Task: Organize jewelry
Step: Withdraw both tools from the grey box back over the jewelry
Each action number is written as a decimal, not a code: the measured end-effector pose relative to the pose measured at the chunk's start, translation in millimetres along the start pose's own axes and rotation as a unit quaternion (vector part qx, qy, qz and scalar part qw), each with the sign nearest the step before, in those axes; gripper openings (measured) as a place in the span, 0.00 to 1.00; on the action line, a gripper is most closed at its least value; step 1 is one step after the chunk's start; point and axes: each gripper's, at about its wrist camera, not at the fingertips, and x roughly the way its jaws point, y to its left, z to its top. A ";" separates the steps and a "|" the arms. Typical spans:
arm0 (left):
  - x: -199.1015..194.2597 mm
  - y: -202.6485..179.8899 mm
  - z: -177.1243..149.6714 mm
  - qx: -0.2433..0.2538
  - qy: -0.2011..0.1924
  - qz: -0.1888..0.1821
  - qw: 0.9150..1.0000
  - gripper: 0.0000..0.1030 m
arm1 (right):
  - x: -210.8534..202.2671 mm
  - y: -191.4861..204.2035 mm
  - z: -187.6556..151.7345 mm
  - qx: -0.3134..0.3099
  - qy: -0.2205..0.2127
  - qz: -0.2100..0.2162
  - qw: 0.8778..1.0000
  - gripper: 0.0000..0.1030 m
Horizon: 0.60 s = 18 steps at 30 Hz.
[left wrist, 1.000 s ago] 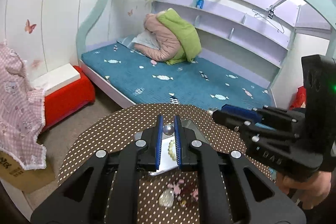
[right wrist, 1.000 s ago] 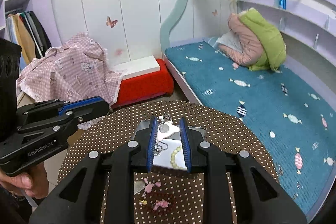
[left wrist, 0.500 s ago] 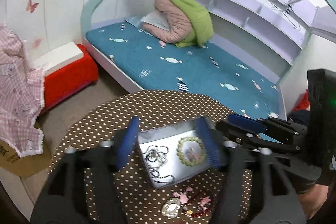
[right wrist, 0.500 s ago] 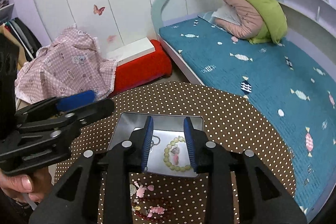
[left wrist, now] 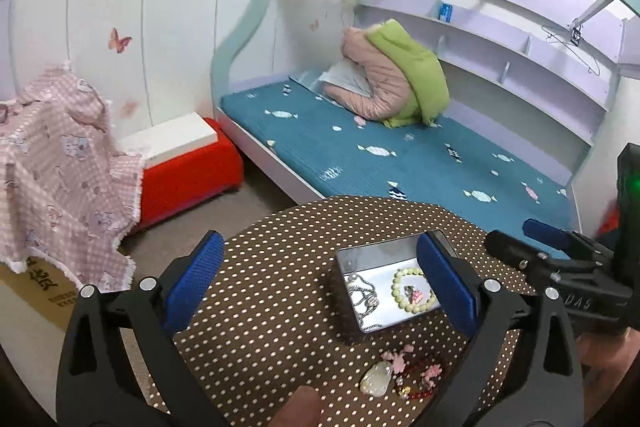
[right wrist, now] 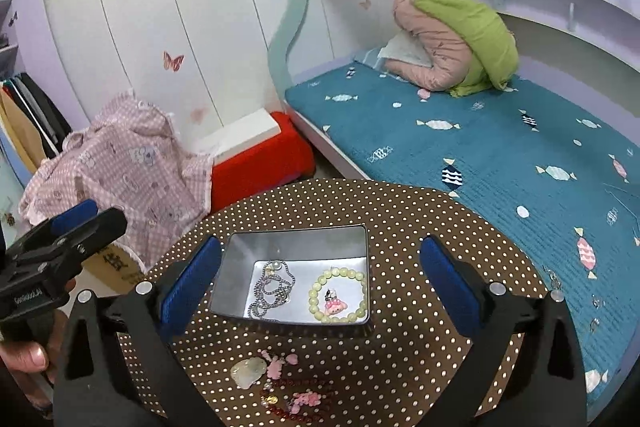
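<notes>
Left wrist view: the left gripper [left wrist: 320, 279] has its fingers spread wide and holds nothing. The metal tin [left wrist: 390, 281] sits on the dotted surface [left wrist: 280, 255] just inside the right-hand finger, with a silver chain [left wrist: 362, 297] and a green bead bracelet [left wrist: 412, 291] in it. The loose pieces, a pale pendant [left wrist: 376, 379] and a red bead string [left wrist: 420, 383], lie below the fingers, close to the camera. To take one, I would judge it best to tip down and back, then pinch the pendant by its edge. The right gripper [left wrist: 516, 243] hangs just beyond the right-hand finger, so room that way is tight; whether it is spread or closed I cannot tell here.

Right wrist view: the right gripper [right wrist: 320, 279] is released and empty, its fingers straddling the tin [right wrist: 296, 235], which lies toward the left-hand finger. The pendant [right wrist: 248, 373] and pink charms [right wrist: 280, 365] lie below. The surface edge [right wrist: 512, 251] curves off past the right-hand finger, with the bed [right wrist: 500, 155] beyond.
</notes>
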 end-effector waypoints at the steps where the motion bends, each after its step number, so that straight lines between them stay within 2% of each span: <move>1: -5.4 1.3 -1.9 0.001 -0.004 0.005 1.000 0.94 | -5.2 1.3 -0.8 -0.001 -0.005 -0.001 1.000 0.93; 9: -50.7 8.3 -15.1 0.001 -0.037 0.033 0.999 0.94 | -48.7 14.5 -12.1 -0.007 -0.038 -0.002 0.999 0.93; 15: -84.1 19.9 -29.1 -0.017 -0.054 0.045 0.997 0.94 | -76.1 21.9 -23.4 -0.013 -0.056 -0.011 0.998 0.93; 18: -101.1 24.6 -39.8 -0.013 -0.065 0.064 0.996 0.94 | -88.2 26.7 -32.0 -0.023 -0.064 -0.018 0.998 0.93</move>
